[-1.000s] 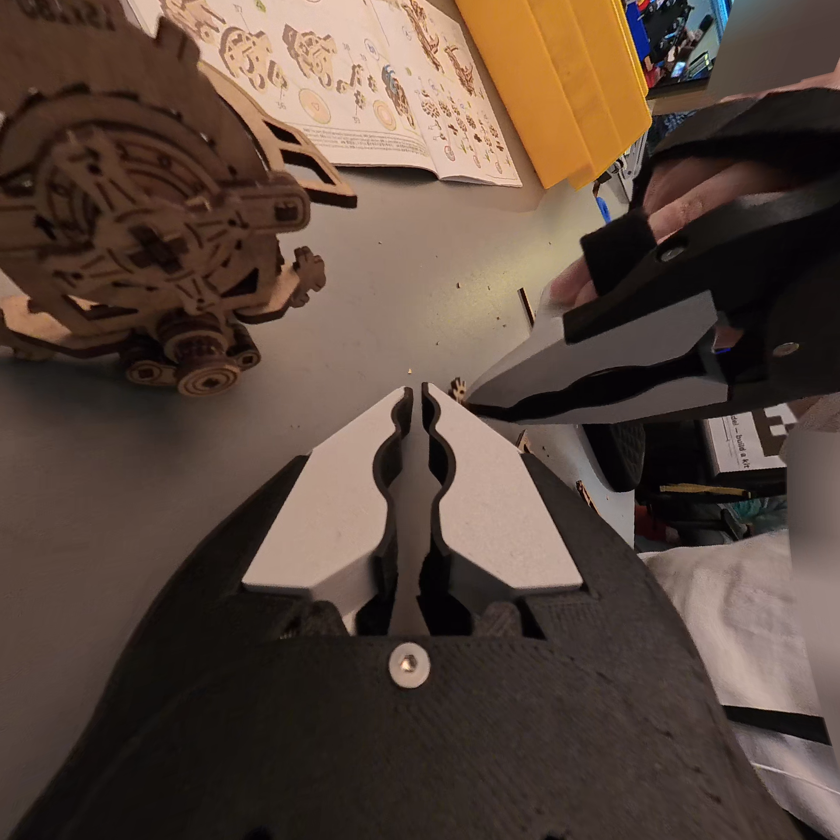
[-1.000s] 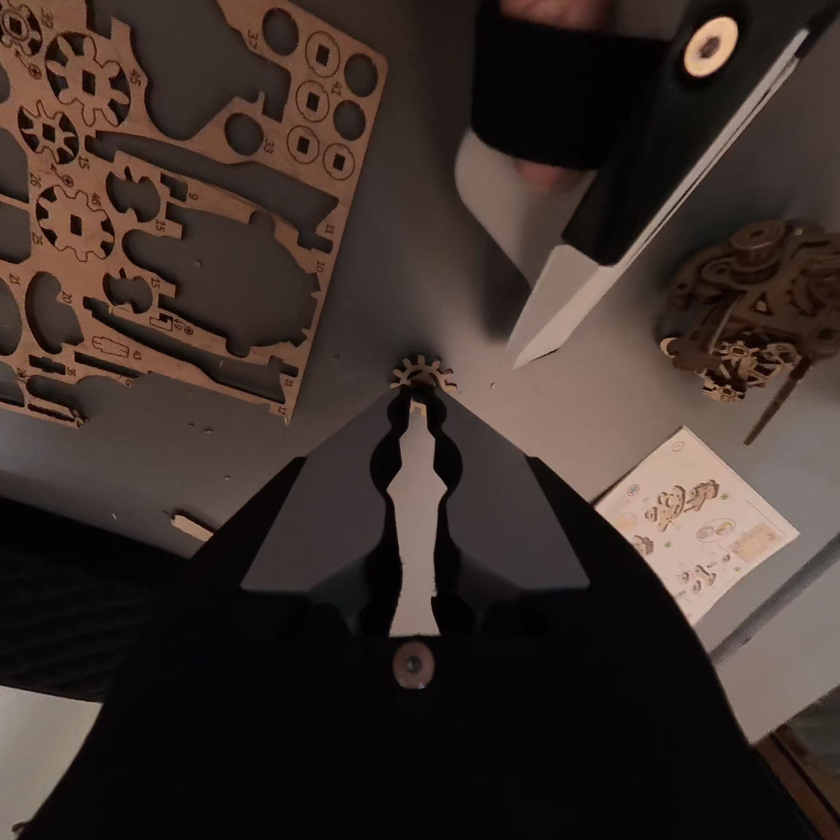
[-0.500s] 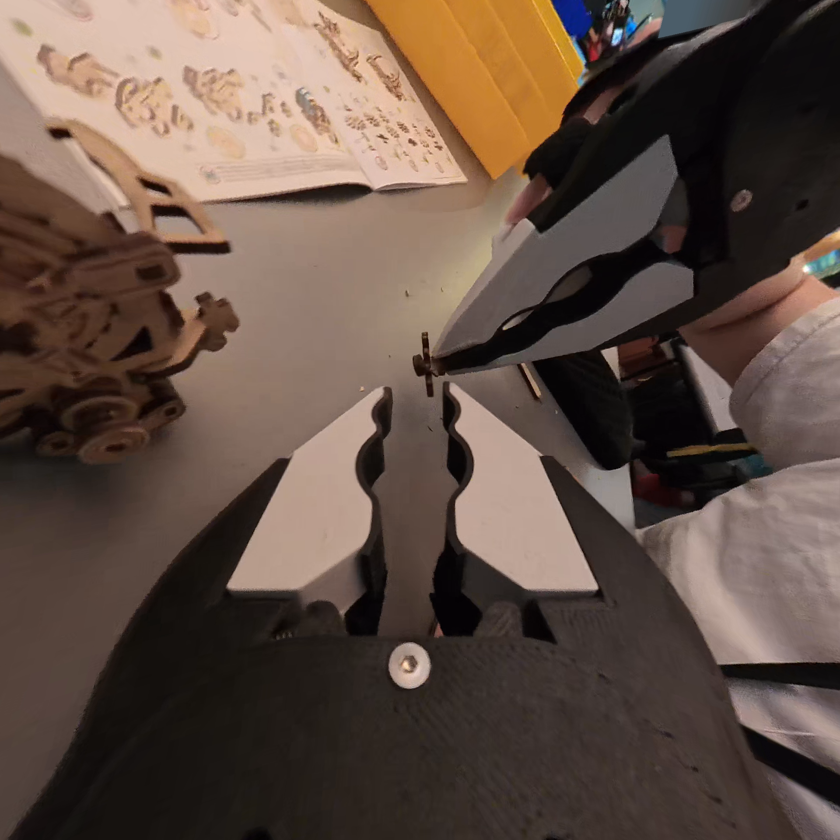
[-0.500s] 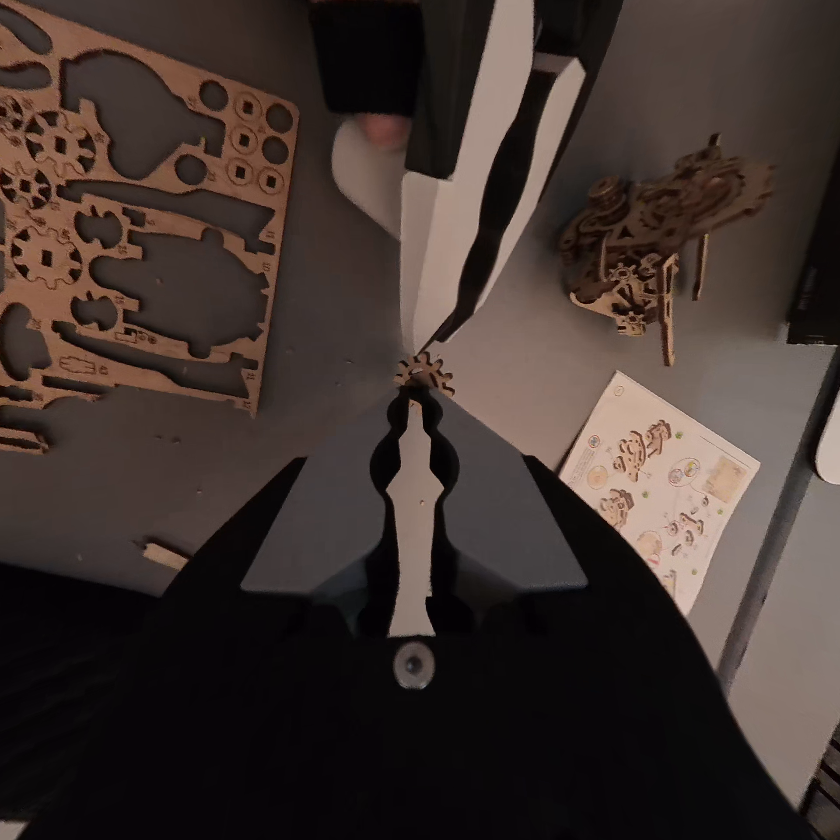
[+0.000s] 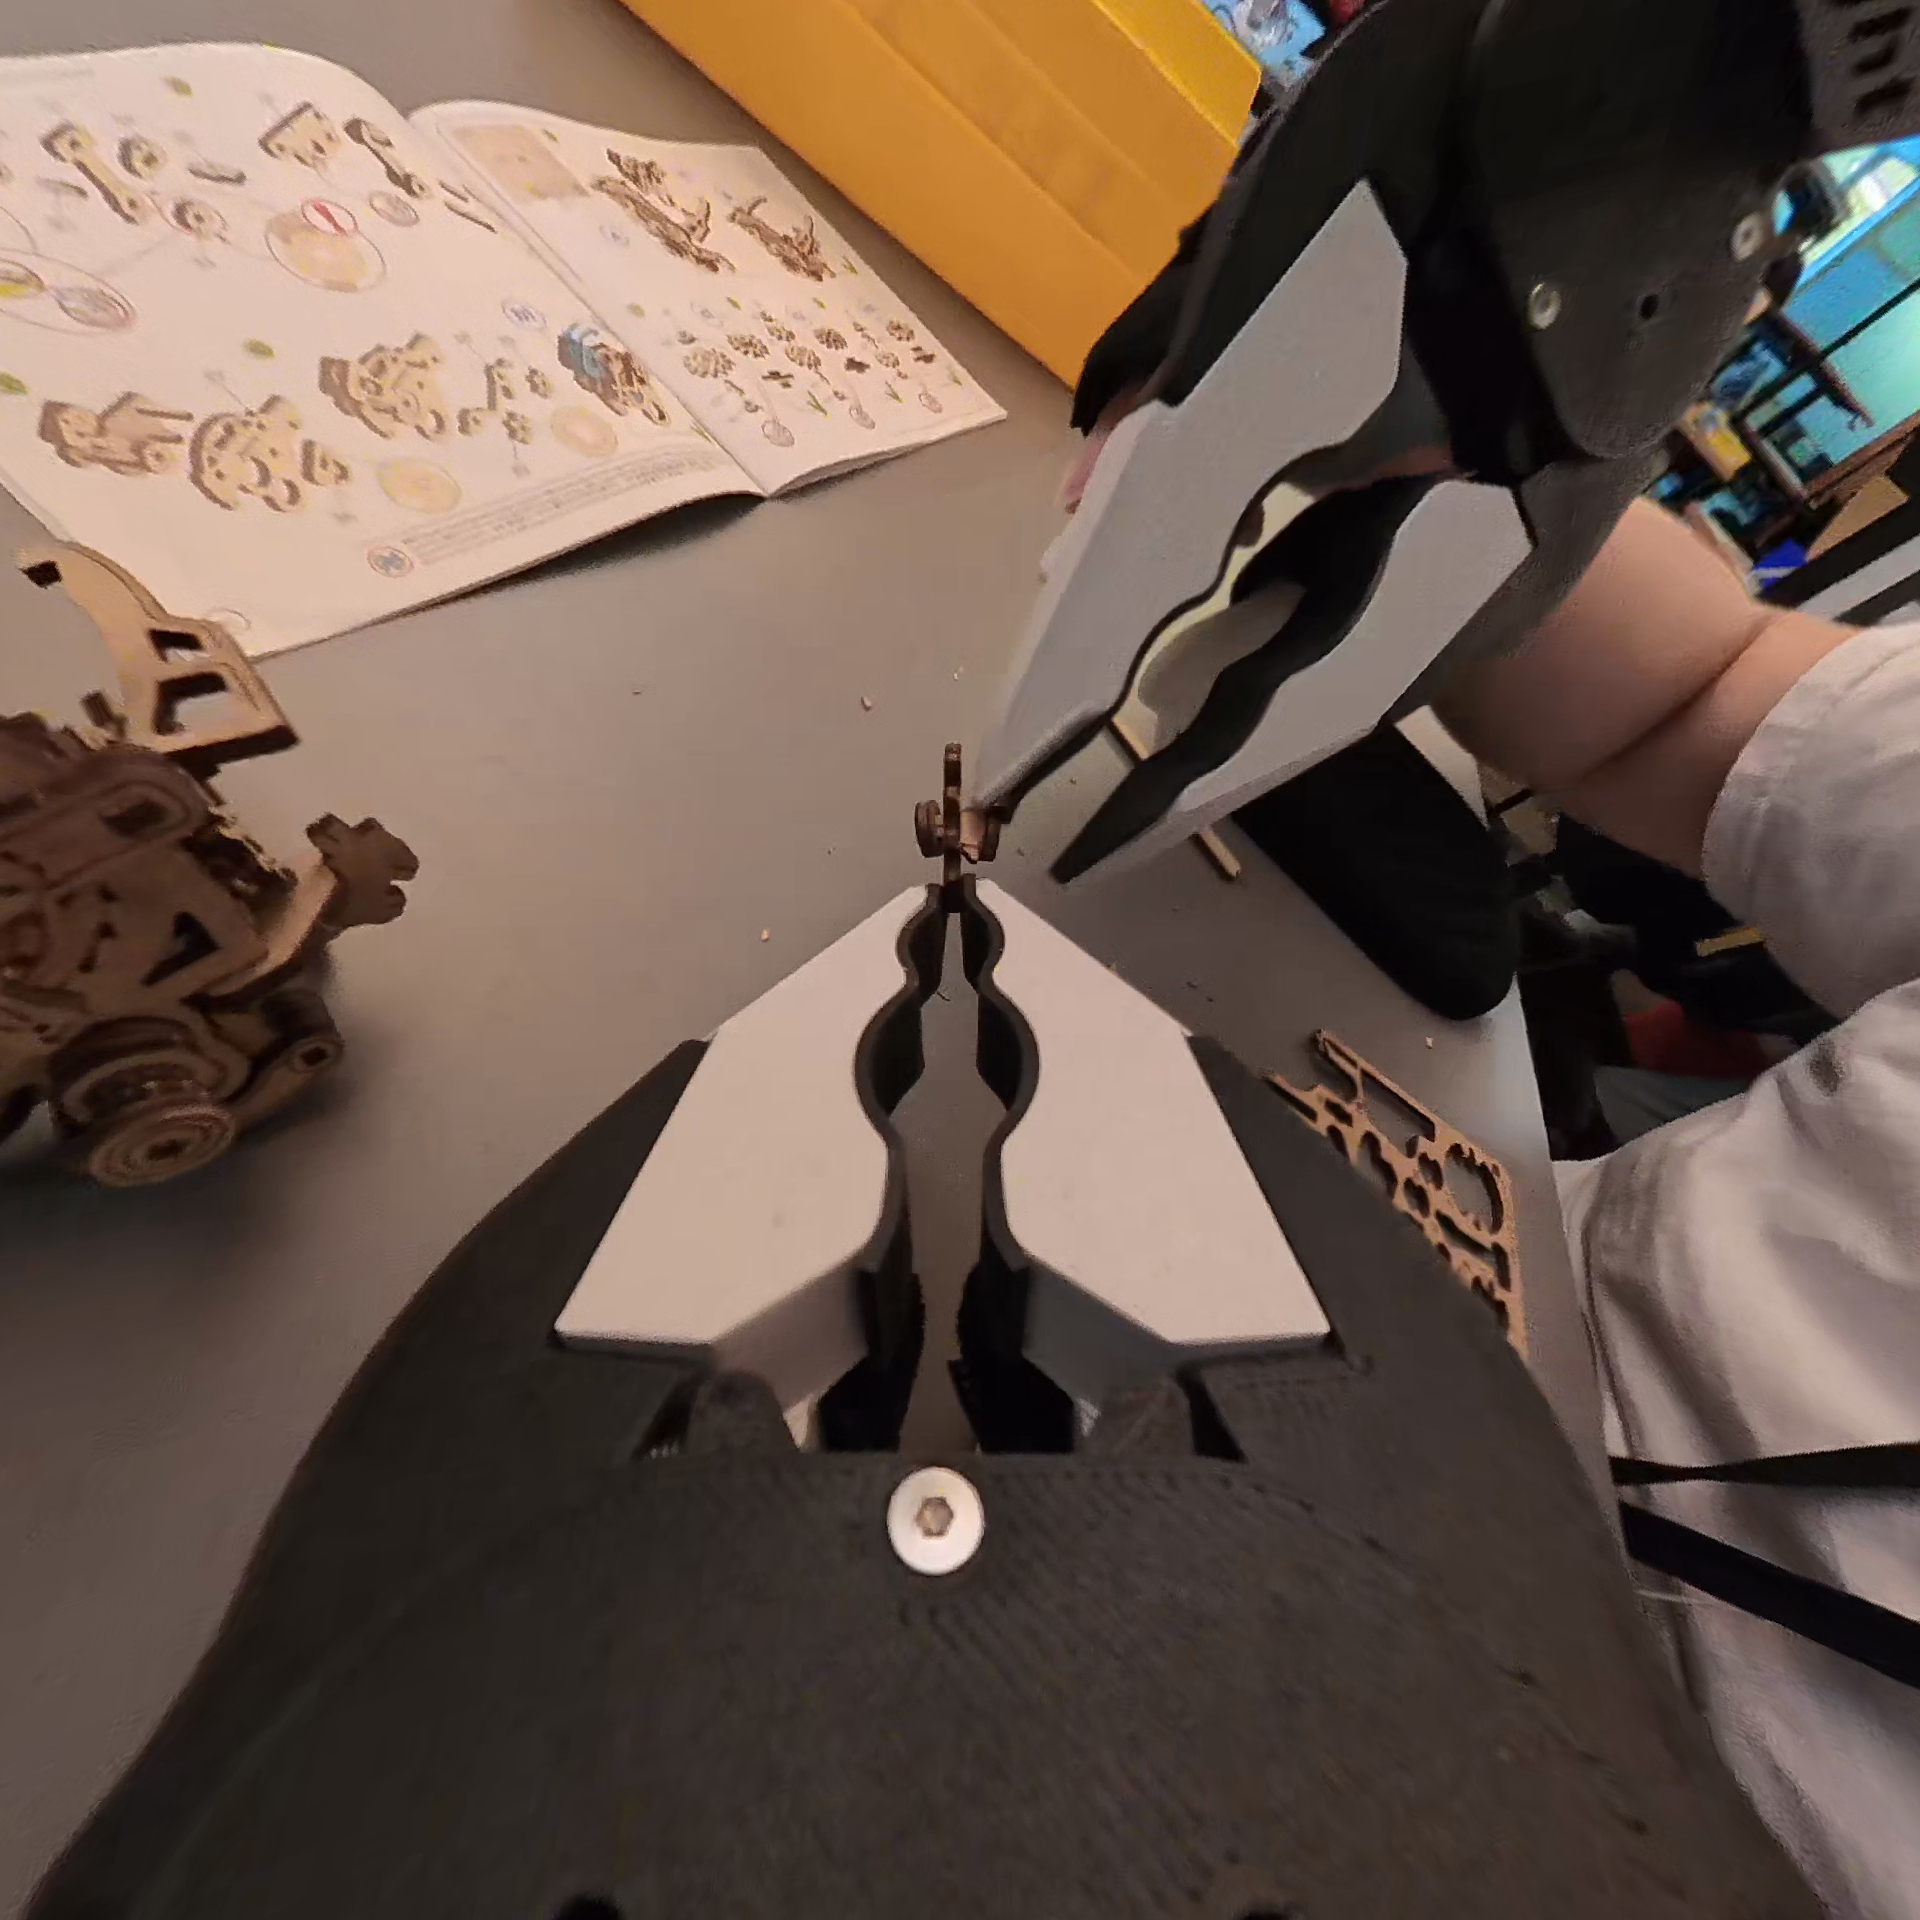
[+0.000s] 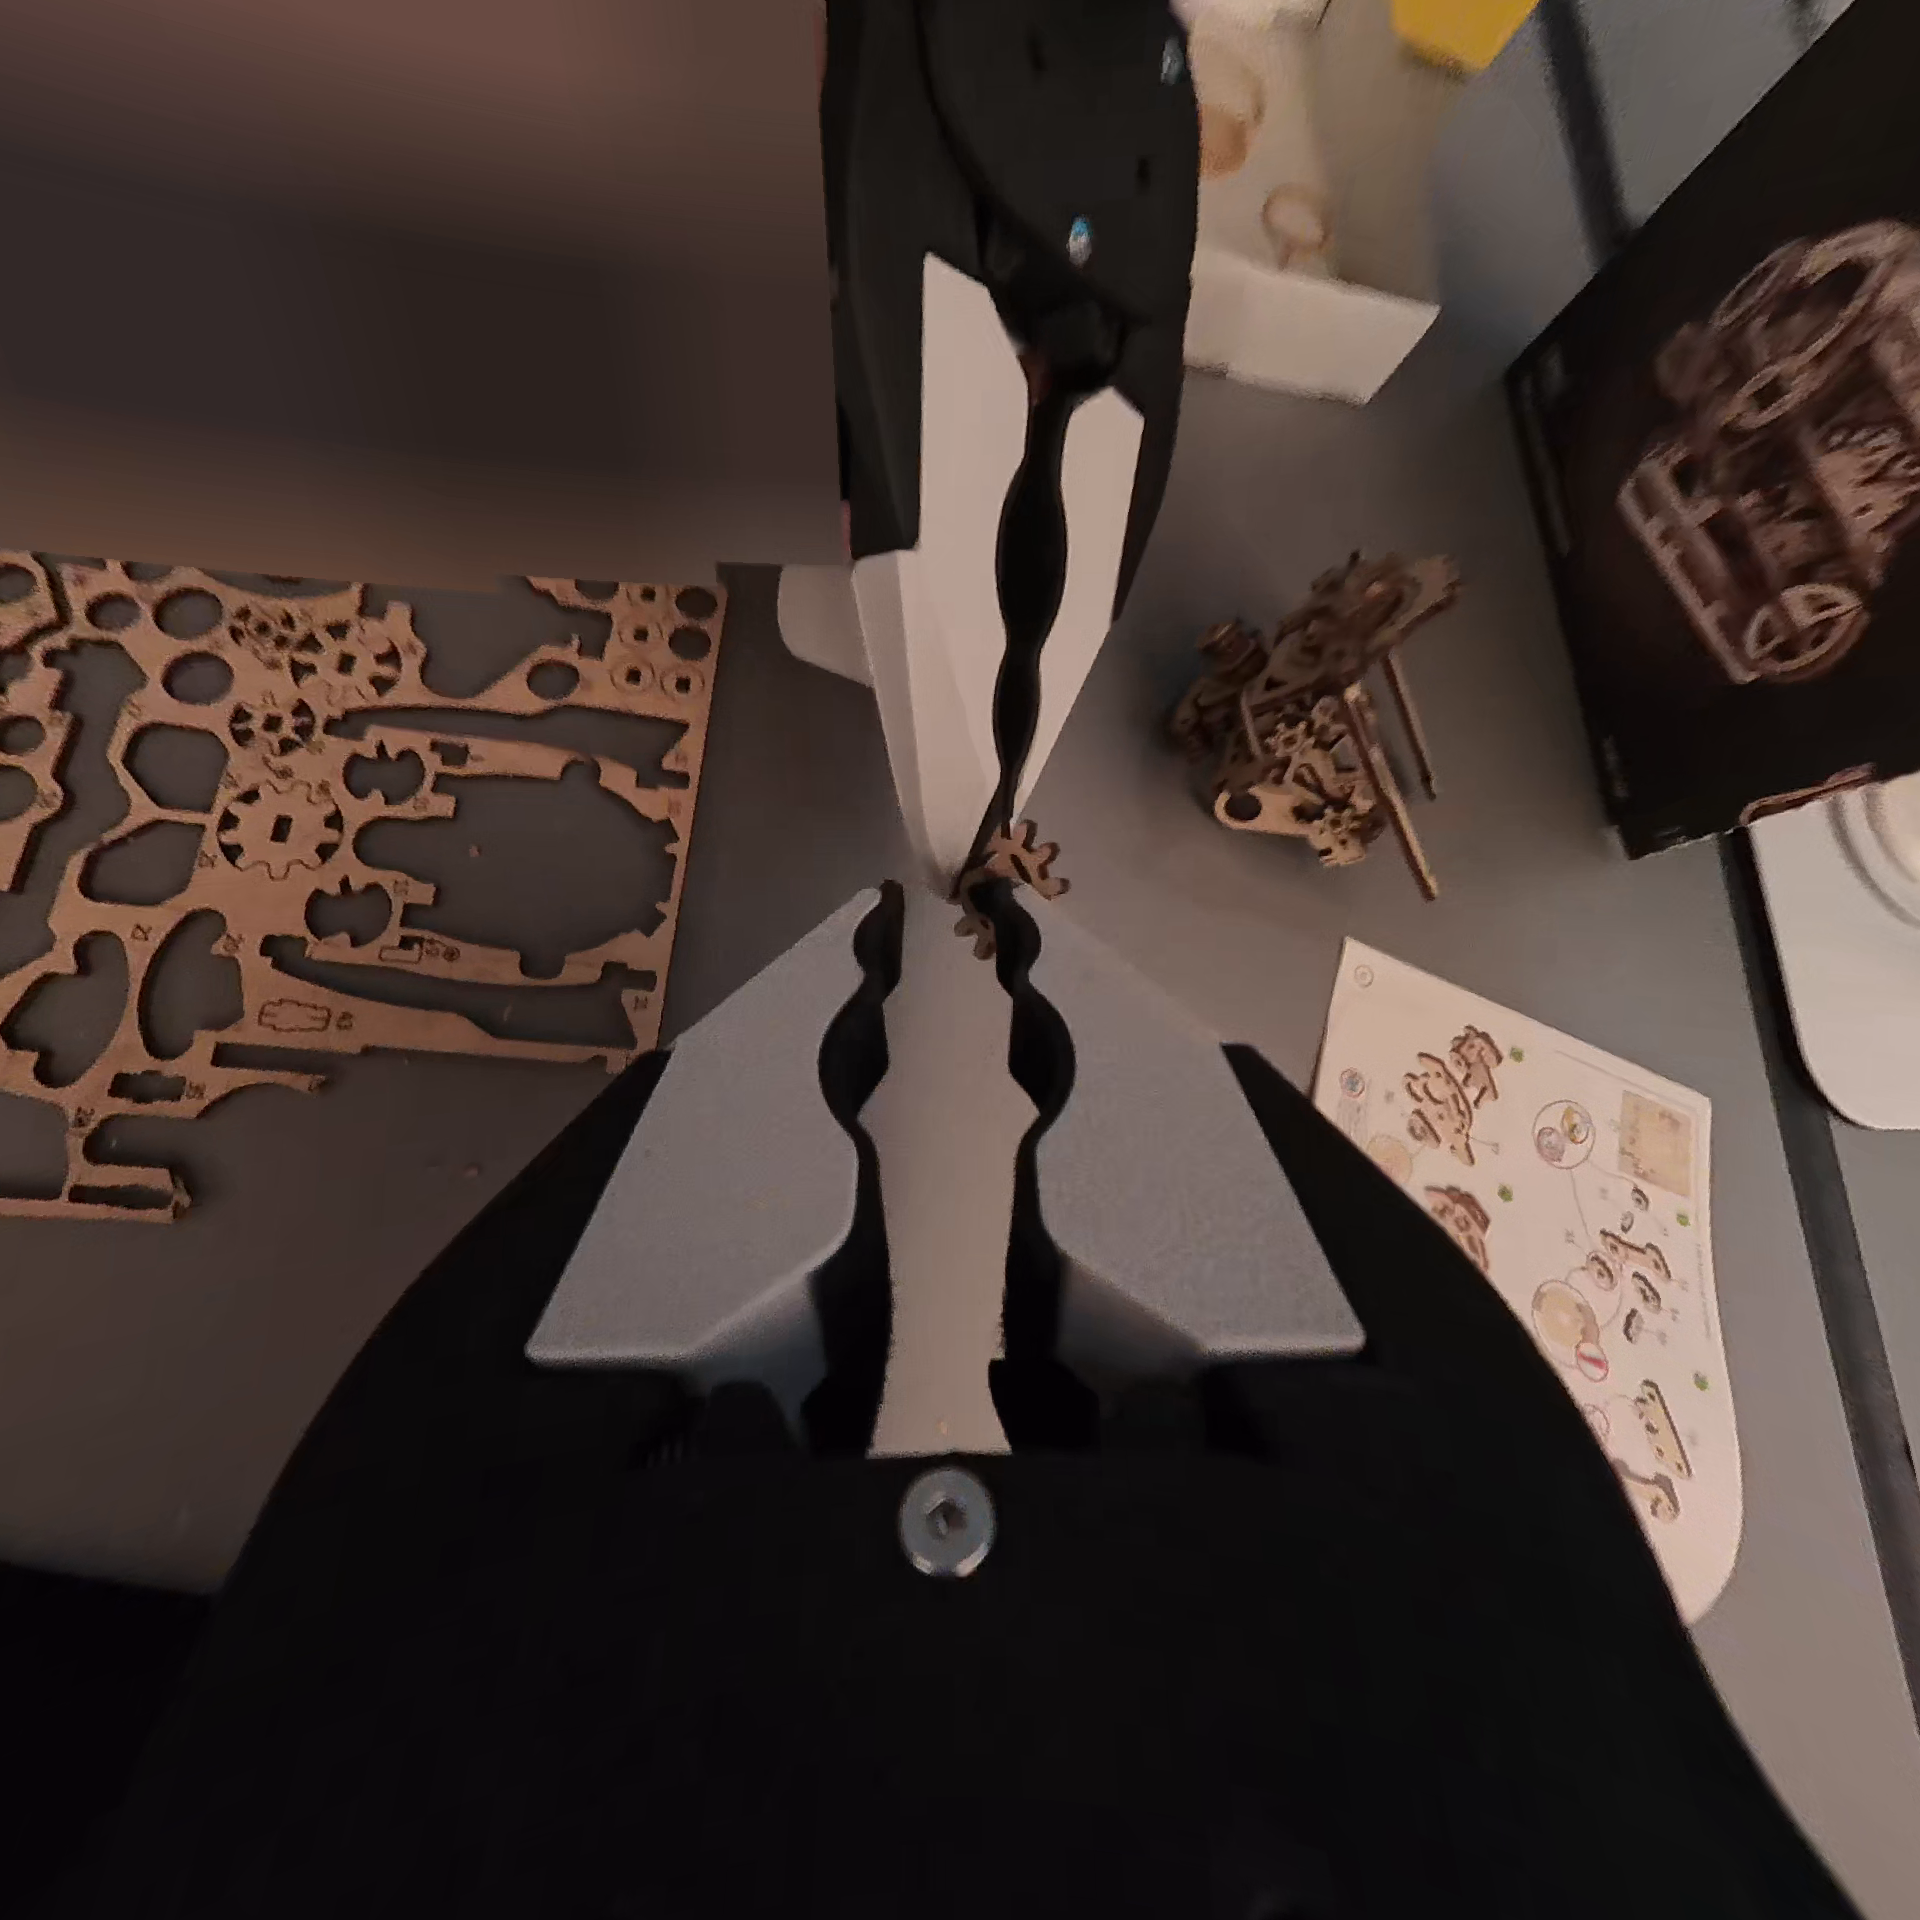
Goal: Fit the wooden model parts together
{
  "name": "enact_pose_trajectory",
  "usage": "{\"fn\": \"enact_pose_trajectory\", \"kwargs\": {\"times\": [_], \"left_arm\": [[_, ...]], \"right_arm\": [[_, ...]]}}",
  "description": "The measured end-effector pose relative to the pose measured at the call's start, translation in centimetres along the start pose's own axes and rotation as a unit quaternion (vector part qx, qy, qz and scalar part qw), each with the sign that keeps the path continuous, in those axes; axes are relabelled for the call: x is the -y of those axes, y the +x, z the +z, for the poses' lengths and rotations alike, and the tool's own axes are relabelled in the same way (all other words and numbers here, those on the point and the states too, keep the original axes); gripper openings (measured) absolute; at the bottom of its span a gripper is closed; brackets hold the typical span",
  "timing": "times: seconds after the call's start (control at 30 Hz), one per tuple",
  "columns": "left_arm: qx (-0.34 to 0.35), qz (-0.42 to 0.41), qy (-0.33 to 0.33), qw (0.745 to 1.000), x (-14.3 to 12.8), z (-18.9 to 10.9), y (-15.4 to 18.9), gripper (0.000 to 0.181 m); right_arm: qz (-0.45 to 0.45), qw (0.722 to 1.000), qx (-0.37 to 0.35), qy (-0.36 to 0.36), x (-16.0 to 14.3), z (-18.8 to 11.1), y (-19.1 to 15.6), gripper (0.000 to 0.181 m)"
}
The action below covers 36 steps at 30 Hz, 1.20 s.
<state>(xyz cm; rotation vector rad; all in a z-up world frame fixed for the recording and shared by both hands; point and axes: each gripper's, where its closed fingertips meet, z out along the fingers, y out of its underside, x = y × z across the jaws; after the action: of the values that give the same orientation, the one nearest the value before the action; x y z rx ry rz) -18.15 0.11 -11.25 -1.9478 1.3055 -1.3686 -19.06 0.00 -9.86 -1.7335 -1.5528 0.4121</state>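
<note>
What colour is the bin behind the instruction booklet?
Yellow bin; clearest in the left wrist view.

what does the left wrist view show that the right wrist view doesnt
Only the left wrist view: a yellow bin and the person's white sleeve. Only the right wrist view: a black box picturing a model. Both: the small gear, pinched by the shut left tongs beside the open right tongs, plus the built wooden model, open booklet and punched sheet.
</note>
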Motion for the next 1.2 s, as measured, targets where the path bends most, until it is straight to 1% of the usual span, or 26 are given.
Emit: {"fn": "enact_pose_trajectory", "kwargs": {"times": [0.1, 0.2, 0.3, 0.33, 0.4, 0.5, 0.57, 0.63, 0.7, 0.77, 0.83, 0.87, 0.9, 1.07, 1.17, 1.2], "left_arm": [[0.027, 0.008, -0.01, 1.0, -0.2, -0.3, -0.8, 0.0], [0.04, 0.031, -0.004, 0.999, 0.1, -0.3, -0.8, 0.0], [0.062, 0.061, -0.005, 0.996, 0.1, -0.2, -0.9, 0.0], [0.061, 0.069, -0.008, 0.996, 0.0, 0.0, -0.8, 0.0], [0.058, 0.076, -0.006, 0.995, 0.1, 0.2, -0.3, 0.0], [0.028, 0.095, 0.036, 0.994, 1.4, 0.0, 1.4, 0.0], [0.014, 0.119, 0.074, 0.99, 2.6, -0.5, 2.7, 0.0], [0.004, 0.148, 0.111, 0.983, 3.7, -1.2, 3.8, 0.0], [0.005, 0.171, 0.126, 0.977, 4.1, -1.7, 4.4, 0.0], [-0.003, 0.185, 0.13, 0.974, 4.1, -1.7, 5.0, 0.0], [0.013, 0.18, 0.12, 0.976, 3.9, -1.4, 4.4, 0.0], [0.011, 0.178, 0.113, 0.977, 3.7, -1.2, 4.4, 0.0], [0.006, 0.175, 0.11, 0.978, 3.5, -1.1, 4.5, 0.0], [0.014, 0.173, 0.123, 0.977, 3.9, -1.5, 4.4, 0.0], [0.012, 0.176, 0.125, 0.976, 3.9, -1.5, 4.4, 0.0], [0.014, 0.176, 0.124, 0.976, 3.9, -1.5, 4.3, 0.0]], "right_arm": [[0.018, 0.997, -0.017, 0.07, 0.9, -1.4, 0.6, 0.016], [0.046, 0.988, 0.025, 0.142, 1.7, -2.5, -0.4, 0.016], [0.018, 0.971, 0.034, 0.236, 3.3, -4.0, -1.3, 0.015], [0.006, 0.966, 0.029, 0.258, 3.7, -4.5, -1.4, 0.015], [-0.017, 0.959, 0.021, 0.281, 4.2, -5.3, -1.7, 0.015], [-0.039, 0.957, 0.011, 0.289, 4.5, -5.7, -2.0, 0.014], [-0.042, 0.954, 0.01, 0.295, 4.7, -5.7, -2.2, 0.01], [-0.049, 0.954, 0.002, 0.295, 4.5, -5.7, -2.2, 0.0], [-0.05, 0.956, -0.011, 0.29, 4.2, -5.6, -1.8, 0.0], [-0.044, 0.958, -0.015, 0.284, 4.1, -5.6, -1.7, 0.0], [-0.036, 0.962, -0.029, 0.271, 3.8, -5.5, -1.3, 0.0], [-0.041, 0.964, -0.025, 0.263, 3.7, -5.4, -1.5, 0.0], [-0.041, 0.965, -0.036, 0.257, 3.6, -5.4, -1.3, 0.0], [-0.053, 0.967, -0.019, 0.248, 3.5, -5.2, -2.2, 0.0], [-0.073, 0.962, -0.034, 0.259, 3.8, -5.3, -2.0, 0.0], [-0.075, 0.959, -0.049, 0.27, 4.1, -5.7, -1.6, 0.01]]}}
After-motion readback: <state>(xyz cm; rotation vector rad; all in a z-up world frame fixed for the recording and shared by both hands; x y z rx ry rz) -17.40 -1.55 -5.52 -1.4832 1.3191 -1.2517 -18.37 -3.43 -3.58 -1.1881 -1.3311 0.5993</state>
